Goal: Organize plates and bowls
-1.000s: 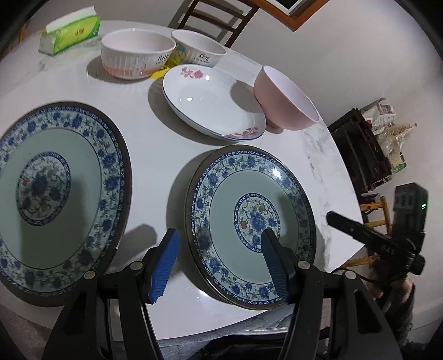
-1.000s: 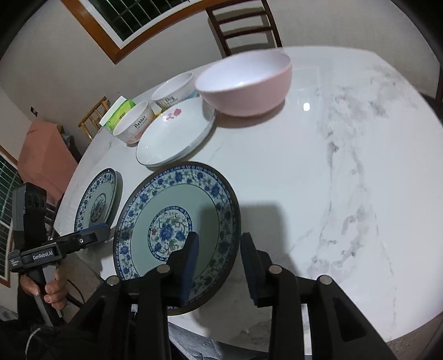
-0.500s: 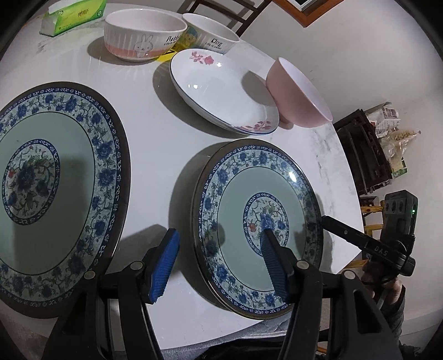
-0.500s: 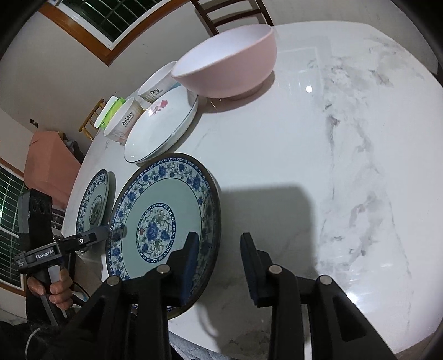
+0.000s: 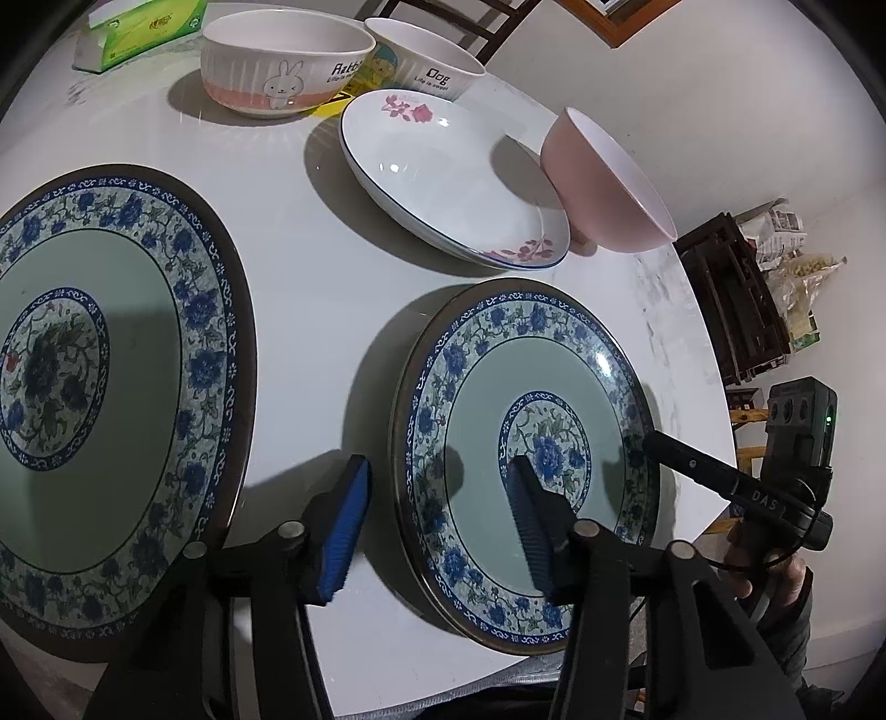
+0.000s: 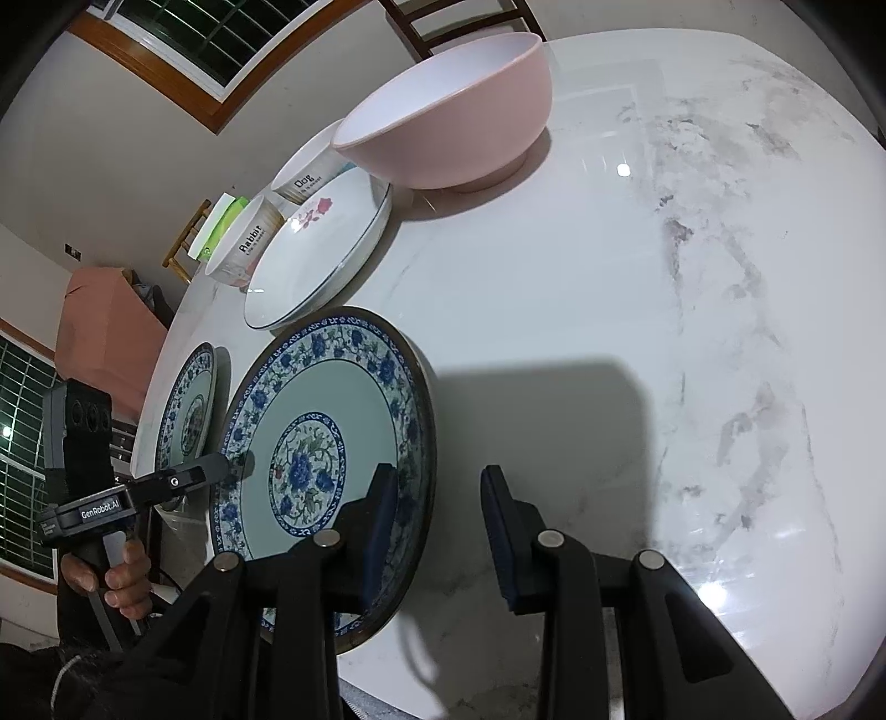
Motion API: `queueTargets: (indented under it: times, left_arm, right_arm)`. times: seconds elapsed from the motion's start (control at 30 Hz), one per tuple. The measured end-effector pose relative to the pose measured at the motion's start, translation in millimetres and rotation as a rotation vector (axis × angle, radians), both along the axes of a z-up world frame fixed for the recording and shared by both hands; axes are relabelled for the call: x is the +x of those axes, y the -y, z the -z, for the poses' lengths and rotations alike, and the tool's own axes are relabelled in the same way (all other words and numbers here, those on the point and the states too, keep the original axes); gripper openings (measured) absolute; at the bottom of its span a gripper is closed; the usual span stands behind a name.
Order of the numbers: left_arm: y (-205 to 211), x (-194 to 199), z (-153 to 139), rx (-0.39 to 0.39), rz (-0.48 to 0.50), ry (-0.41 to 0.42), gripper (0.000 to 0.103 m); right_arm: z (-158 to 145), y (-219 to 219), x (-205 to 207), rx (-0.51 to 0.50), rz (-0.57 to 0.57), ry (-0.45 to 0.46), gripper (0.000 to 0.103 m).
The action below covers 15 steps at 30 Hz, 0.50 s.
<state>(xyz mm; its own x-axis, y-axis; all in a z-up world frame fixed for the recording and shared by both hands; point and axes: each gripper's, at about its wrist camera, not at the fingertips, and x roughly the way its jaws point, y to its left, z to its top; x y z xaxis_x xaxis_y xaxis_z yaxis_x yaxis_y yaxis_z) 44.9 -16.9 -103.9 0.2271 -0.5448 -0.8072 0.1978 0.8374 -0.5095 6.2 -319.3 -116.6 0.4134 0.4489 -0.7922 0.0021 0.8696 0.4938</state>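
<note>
Surface: round white marbled table (image 6: 637,310), a wooden chair behind it and a window frame on the wall.
Near plate: blue-floral plate (image 5: 526,459) lies flat by the table's near edge, between my two tools.
Second plate: a matching patterned plate (image 5: 105,387) lies apart on the left, not stacked.
Other ware: a white flowered dish (image 5: 454,183) is further back, with the pink bowl (image 6: 448,111) just beside it; I cannot tell whether they touch. The rabbit bowl (image 5: 282,66) and dog bowl (image 5: 426,58) stand side by side behind them, next to a green tissue box (image 5: 144,27).
Left gripper (image 5: 437,526): fingers straddle the near plate's left rim and are closing; the pads do not yet press on it, as far as I can see.
Right gripper (image 6: 440,526): fingers stand part-open astride the same plate's right rim, one above the glaze and one outside the edge; no squeeze visible.
Progress: I judge we are at the very start, with every piece separate and nothing nested.
Remaining: lift this plate onto its twin, then gather the dish and the three bowls.
</note>
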Motion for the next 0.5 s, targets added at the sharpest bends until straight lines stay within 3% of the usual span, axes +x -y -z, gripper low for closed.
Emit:
queueTargets:
  times: [0.2, 0.33, 0.5]
  left_arm:
    - [4.5, 0.7, 1.6, 0.005, 0.016, 0.001, 0.032]
    - [5.3, 0.4, 2.6, 0.023, 0.018, 0.007, 0.023]
    - [7.3, -1.3, 2.4, 0.071, 0.016, 0.028, 0.014]
  right_arm:
    - [0.6, -3.2, -0.3, 0.012, -0.022, -0.002, 0.031]
    - [2.1, -10.4, -0.3, -0.014, -0.032, -0.008, 0.016]
    - [0.6, -12.5, -1.9, -0.032, -0.017, -0.014, 0.016]
